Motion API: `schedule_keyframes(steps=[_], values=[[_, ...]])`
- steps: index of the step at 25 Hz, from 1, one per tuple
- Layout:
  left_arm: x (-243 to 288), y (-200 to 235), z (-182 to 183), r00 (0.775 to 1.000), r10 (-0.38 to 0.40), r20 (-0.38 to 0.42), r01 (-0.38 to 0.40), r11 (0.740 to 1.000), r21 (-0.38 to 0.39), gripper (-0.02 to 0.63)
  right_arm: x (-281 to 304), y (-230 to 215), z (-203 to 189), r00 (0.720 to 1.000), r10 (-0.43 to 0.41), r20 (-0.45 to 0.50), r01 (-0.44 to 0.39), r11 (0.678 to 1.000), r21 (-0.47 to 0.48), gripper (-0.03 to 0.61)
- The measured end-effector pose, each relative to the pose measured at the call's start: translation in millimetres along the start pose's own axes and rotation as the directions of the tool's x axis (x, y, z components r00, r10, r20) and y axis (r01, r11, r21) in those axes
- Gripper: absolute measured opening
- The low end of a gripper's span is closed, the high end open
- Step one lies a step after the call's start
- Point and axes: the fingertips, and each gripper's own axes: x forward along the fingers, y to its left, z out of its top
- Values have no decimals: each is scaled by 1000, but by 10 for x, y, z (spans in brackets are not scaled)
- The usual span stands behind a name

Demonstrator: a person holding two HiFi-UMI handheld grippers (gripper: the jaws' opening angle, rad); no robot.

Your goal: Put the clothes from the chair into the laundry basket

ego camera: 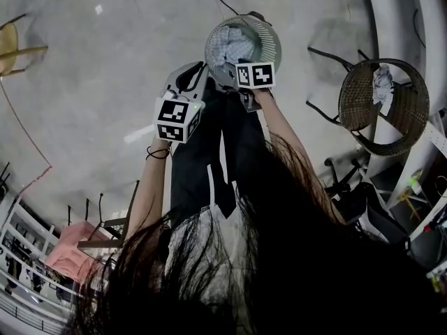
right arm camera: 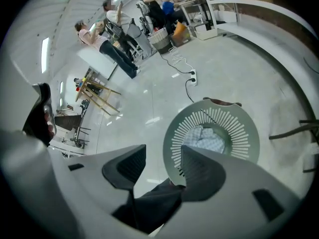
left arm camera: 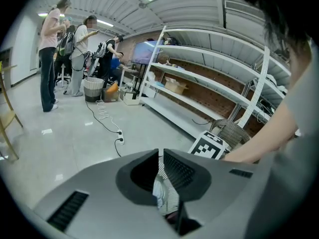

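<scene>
Closest to you, the long black garment (ego camera: 223,152) hangs lengthwise down your front, with its top edge carried up at your two hands. Your left hand-held gripper (left arm camera: 160,156) has its jaws drawn narrow. A dark fold shows low between them, so I judge it is pinching one corner. Your right hand-held gripper (right arm camera: 162,156) stands wide, and the black cloth lies loose in the gap with neither pad pressing on it.

Just beyond and below your right hand sits the round pale slatted plastic laundry basket (right arm camera: 239,128), with a light checked cloth (right arm camera: 204,138) already inside. Your right hand is the nearer to the rim. Most of the garment trails on your side of the rim, so it has to travel forward and over.

Farther off to the right, the brown wicker chair (ego camera: 356,103) holds a white cloth (ego camera: 382,82).
</scene>
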Motion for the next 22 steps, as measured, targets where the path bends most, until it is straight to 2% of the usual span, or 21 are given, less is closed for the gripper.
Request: schedule_keyframes(steps=[5, 10, 18, 22], values=[[-44, -36, 77, 1000, 0, 5, 0, 1000, 11, 41, -217, 49, 118, 995, 27, 97, -33, 997, 65, 209], [-96, -98, 266, 1000, -9, 27, 8, 999, 37, 41, -590, 162, 323, 976, 57, 208, -73, 995, 69, 207], [-251, -391, 648, 995, -46, 87, 41, 997, 59, 41, -1474, 454, 599, 908, 103, 406, -118, 993, 10, 195], [-353, -550, 844, 991, -72, 112, 63, 994, 84, 41, -1924, 578, 674, 859, 106, 501, -135, 991, 22, 175]])
